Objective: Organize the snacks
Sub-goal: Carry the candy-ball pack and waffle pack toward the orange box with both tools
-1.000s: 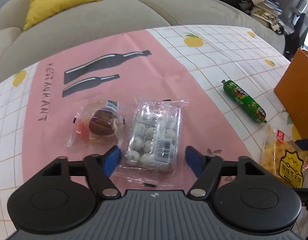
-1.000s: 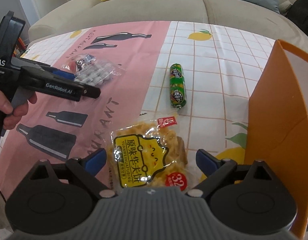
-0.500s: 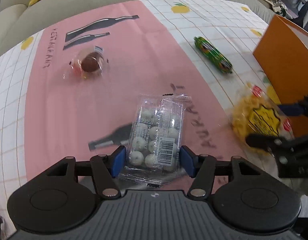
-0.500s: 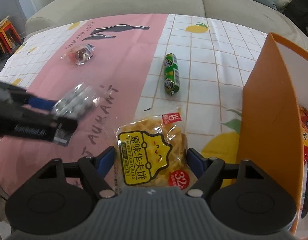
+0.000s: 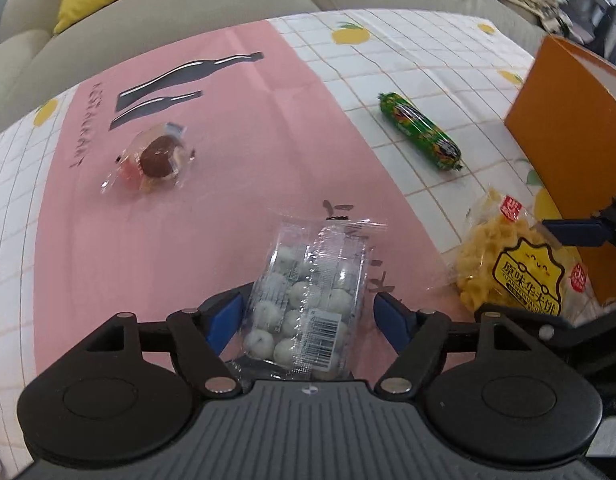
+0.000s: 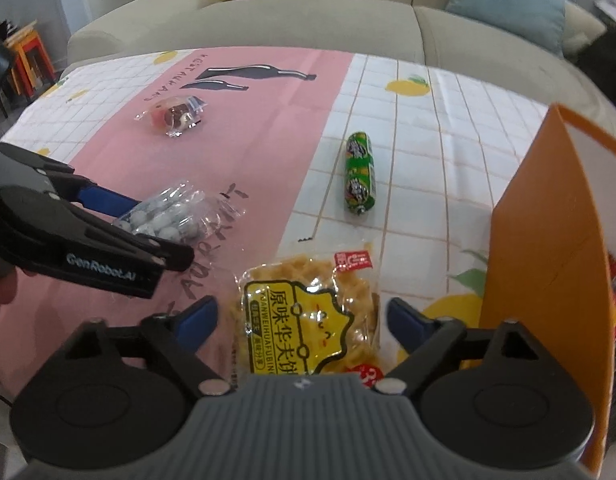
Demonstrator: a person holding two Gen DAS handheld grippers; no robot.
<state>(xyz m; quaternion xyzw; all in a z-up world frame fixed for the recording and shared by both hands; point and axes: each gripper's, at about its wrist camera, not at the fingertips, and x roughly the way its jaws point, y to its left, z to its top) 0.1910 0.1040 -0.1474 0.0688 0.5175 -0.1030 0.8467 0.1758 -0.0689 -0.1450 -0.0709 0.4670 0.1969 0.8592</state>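
Both grippers are working beside the orange box [image 6: 548,232], taken here as the landmark.

The left gripper [image 5: 308,316] is opening; the clear pack of white balls [image 5: 308,300] is sitting between its blue pads [image 5: 223,320] with gaps on both sides, so nothing is gripped. This pack is lying on the pink cloth [image 5: 187,240], well left of the box.

The right gripper [image 6: 301,320] is also opening, straddling the yellow waffle-biscuit bag [image 6: 308,304] without pressing on it. That bag is lying just left of the box wall, near its front corner.

The green sausage [image 6: 360,172] is lying farther back, near the box's left side. The brown wrapped snack [image 6: 175,116] is farthest from the box.

Likely step: regrasping or releasing each pack near the box. To do it well, each gripper should be centring on the pack's firm middle, not the loose film edges, closing gently so the contents are not crushed, then clearing the box wall before dropping in.
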